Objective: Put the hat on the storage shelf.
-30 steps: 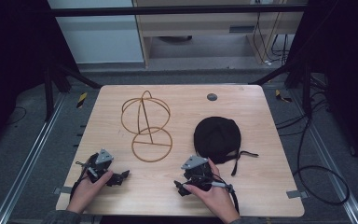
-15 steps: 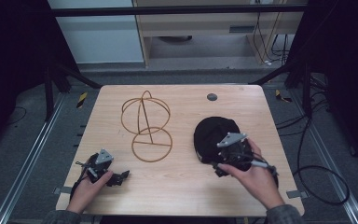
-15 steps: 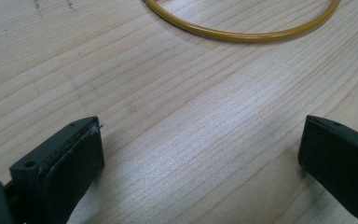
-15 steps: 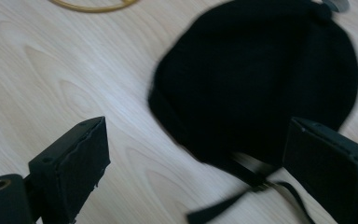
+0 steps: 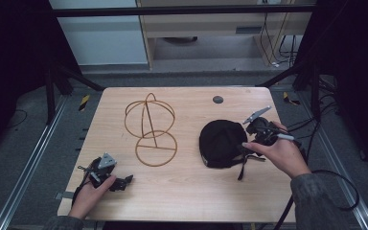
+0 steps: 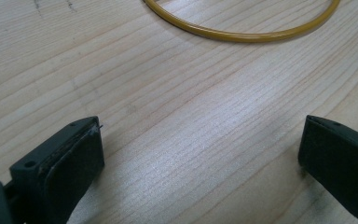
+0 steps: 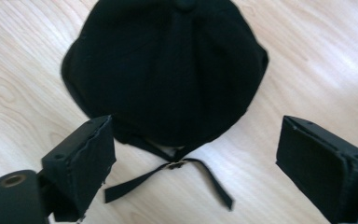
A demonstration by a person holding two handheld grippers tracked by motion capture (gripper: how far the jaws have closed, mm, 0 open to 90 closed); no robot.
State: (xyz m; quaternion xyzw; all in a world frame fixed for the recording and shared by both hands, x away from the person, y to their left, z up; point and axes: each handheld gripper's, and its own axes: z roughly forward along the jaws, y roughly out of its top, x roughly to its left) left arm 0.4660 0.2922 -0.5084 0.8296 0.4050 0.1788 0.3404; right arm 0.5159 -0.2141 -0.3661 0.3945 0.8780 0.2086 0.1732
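Observation:
A black cap (image 5: 223, 141) lies on the right half of the wooden table (image 5: 196, 196), its buckled strap (image 5: 242, 167) trailing toward the front. My right gripper (image 5: 250, 139) hovers at the cap's right edge and points at it. In the right gripper view the cap (image 7: 168, 65) lies ahead and the strap (image 7: 168, 179) lies on the table below the right gripper (image 7: 196, 137). Its jaws have just been closing slightly, stand wide and touch nothing. A gold wire stand (image 5: 149, 117) rises left of centre. My left gripper (image 5: 122, 182) rests open at the front left, with bare wood between its jaws (image 6: 203, 128).
A small dark disc (image 5: 217, 99) sits near the table's far edge. The stand's gold base ring (image 6: 242, 36) lies just ahead of my left gripper. A black cable (image 5: 335, 191) hangs off the table's right side. Dark frame legs stand around the table.
My right gripper has travelled from the front middle of the table to the right and upward, ending at the cap's right side. The left hand has stayed put.

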